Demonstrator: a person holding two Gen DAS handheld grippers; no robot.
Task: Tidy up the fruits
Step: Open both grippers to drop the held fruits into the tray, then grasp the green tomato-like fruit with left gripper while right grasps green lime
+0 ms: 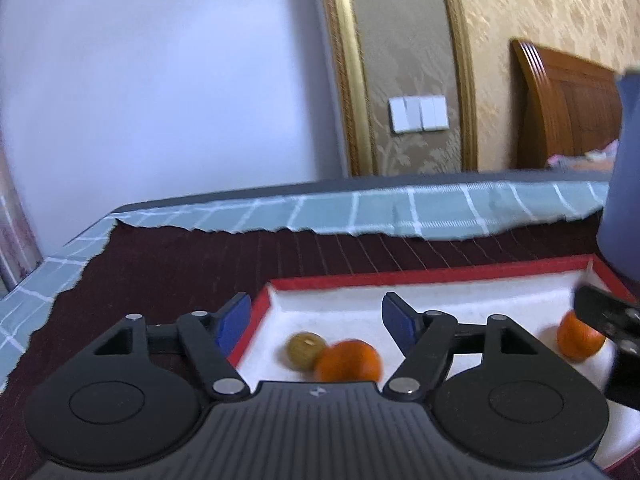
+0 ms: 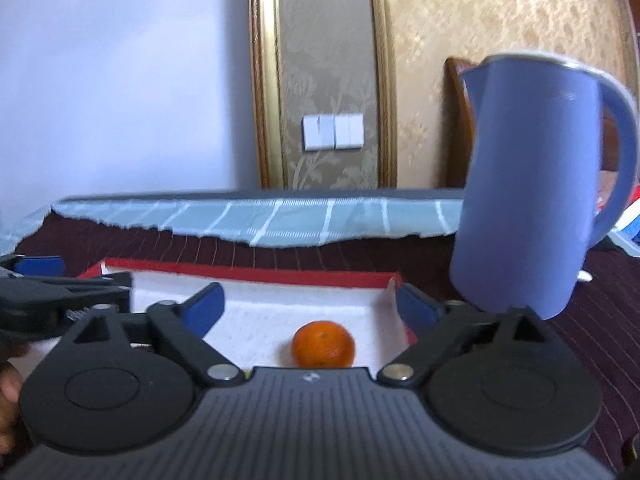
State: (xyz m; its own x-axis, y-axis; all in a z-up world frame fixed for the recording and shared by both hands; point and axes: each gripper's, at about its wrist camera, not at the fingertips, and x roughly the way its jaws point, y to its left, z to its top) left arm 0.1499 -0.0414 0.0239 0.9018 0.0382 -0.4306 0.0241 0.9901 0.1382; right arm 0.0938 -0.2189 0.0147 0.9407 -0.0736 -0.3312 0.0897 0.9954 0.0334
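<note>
A red-rimmed tray with a white lining sits on the dark cloth. In the left wrist view it holds a green-brown fruit, an orange touching it, and a second orange at the right. My left gripper is open and empty above the tray's left part. My right gripper is open and empty above the tray, over one orange. The right gripper's black body shows at the right edge of the left view, beside the second orange.
A tall blue kettle stands just right of the tray. A dark striped cloth lies over a light checked tablecloth. The table's far edge runs along a wall with light switches.
</note>
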